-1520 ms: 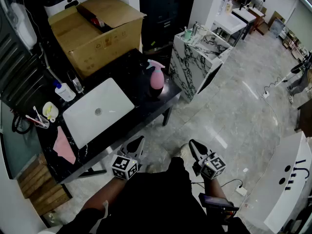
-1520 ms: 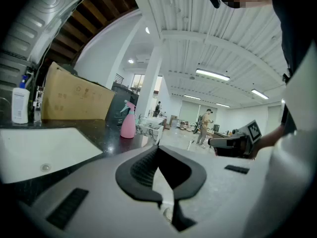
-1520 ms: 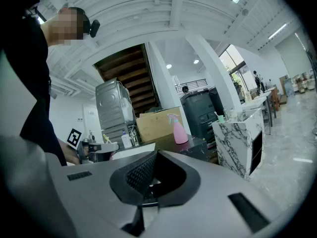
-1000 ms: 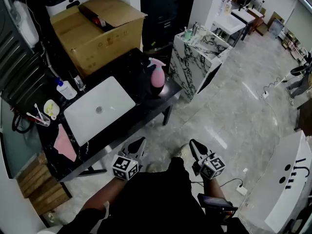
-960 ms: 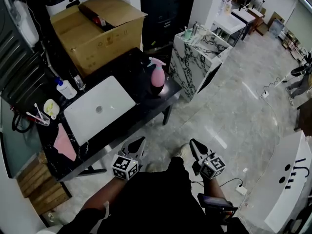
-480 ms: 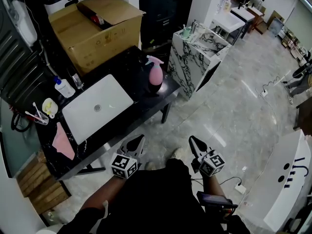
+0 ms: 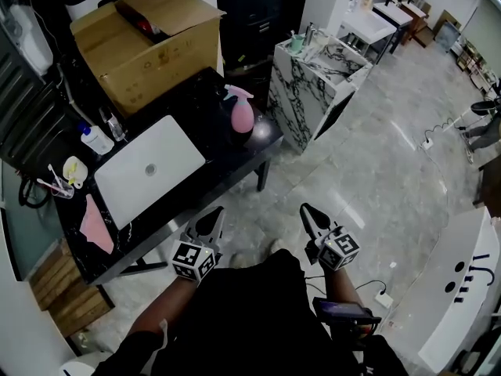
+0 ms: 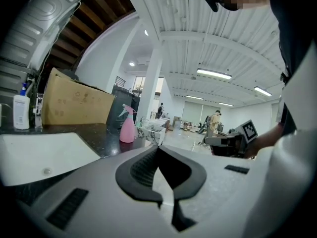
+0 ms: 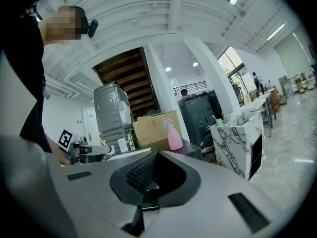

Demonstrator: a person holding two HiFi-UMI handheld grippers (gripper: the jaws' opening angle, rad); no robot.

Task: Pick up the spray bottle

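The pink spray bottle (image 7: pixel 241 116) stands upright near the right end of the black counter (image 7: pixel 235 167). It also shows in the left gripper view as the pink bottle (image 8: pixel 128 129) and in the right gripper view (image 9: pixel 174 137). My left gripper (image 7: pixel 211 216) hovers over the floor just in front of the counter's edge, its jaws (image 8: pixel 158 148) shut and empty. My right gripper (image 7: pixel 307 211) hangs over the tiled floor to the right, also shut (image 9: pixel 156 153) with nothing in it. Both are well short of the bottle.
A white sink basin (image 7: pixel 149 167) is set in the counter, with a cardboard box (image 7: pixel 145 41) behind it. A white bottle (image 7: pixel 95 139) and a pink cloth (image 7: pixel 95 225) lie at the left. A marble-patterned cabinet (image 7: pixel 313 77) stands right of the counter.
My right gripper has edged a little forward, and the head view has shifted with it. The left gripper has barely moved. The bottle stays where it was.
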